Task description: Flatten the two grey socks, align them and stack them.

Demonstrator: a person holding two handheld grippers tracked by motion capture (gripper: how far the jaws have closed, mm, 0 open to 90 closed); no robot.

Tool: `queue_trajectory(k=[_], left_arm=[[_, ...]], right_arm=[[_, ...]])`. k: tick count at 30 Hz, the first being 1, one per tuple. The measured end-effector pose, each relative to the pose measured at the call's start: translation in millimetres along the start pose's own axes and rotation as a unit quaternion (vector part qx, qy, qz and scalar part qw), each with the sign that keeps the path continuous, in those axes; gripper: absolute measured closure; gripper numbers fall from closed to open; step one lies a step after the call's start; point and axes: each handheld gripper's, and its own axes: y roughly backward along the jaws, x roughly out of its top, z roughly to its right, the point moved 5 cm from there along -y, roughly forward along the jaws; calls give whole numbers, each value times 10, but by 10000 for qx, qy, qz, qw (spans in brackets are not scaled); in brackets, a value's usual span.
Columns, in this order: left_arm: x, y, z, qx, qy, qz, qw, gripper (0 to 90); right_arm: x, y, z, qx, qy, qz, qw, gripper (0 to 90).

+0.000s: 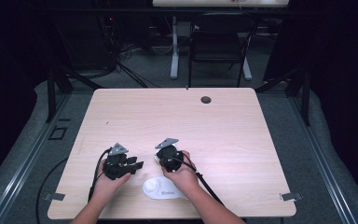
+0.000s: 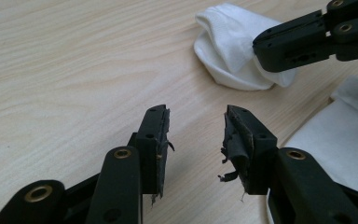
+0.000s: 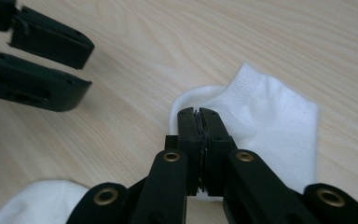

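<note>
A small white sock (image 3: 270,116) lies bunched on the wooden table (image 1: 223,130). My right gripper (image 3: 198,112) is shut, its tips pinching the sock's rounded edge. From the left gripper view the same sock (image 2: 228,46) sits at the upper right with the right gripper (image 2: 293,46) on it. My left gripper (image 2: 196,126) is open with only bare table between its worn pads, and it stands a short way from the sock. In the high view both grippers, left (image 1: 137,164) and right (image 1: 161,159), are close together near the front edge.
A second white sock (image 1: 161,189) lies flat by the table's front edge between the person's hands; it is also in the left gripper view (image 2: 340,135). A cable hole (image 1: 206,99) is at the far side. A chair (image 1: 216,44) stands beyond the table.
</note>
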Motion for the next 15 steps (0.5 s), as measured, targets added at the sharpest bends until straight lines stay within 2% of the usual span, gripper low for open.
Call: queue_trajectory(k=[5,9,13,15], left_arm=[[16,-16,30,-11,-36,11,10000,585],[38,-36,48,-20,-45,17,10000,588],[90,-78,108,-114,-128,-9,9999,628],[122,-94,143,-134,-146,56,9998,657]], right_arm=[[51,124,-5,29,-86,230,9997,889],[93,239,25,99,-271,464,9985,889],[117,343,77,103,-434,610,9971,889],[119,385,116,110,-490,664,9965,889]])
